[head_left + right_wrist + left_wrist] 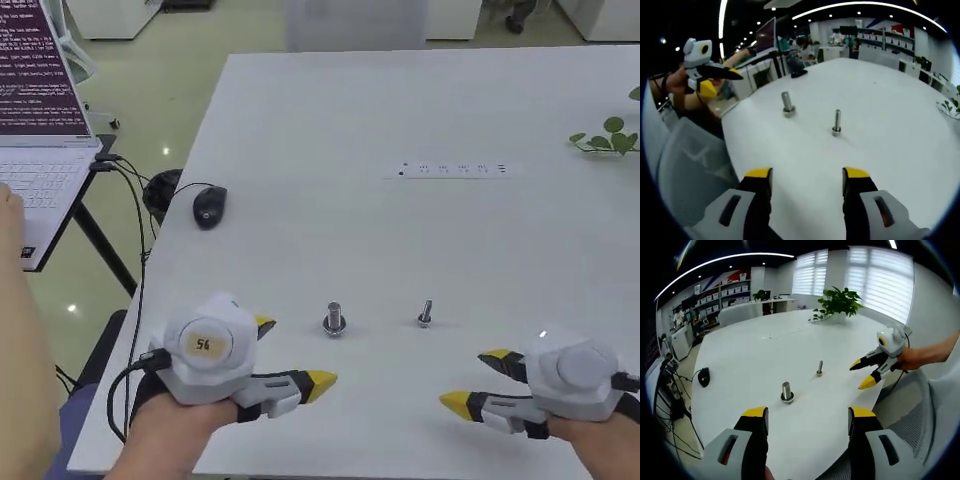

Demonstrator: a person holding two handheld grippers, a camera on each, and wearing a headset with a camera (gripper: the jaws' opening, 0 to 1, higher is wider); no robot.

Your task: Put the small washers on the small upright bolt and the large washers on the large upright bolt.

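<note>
White tabletop (400,110) is seen carrying the large upright bolt (334,320) and, to its right, the small upright bolt (425,315), apart, both axes vertical. Both bolts are placed ahead of and between the grippers. The large one is nearer the left gripper (293,352), the small one nearer the right gripper (472,378). Both grippers are held open and empty by the tabletop's near edge.

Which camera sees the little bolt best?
The right gripper view: the small bolt looks largest and clearest there, standing upright. The head view and the left gripper view show it too, but smaller and farther off.
</note>
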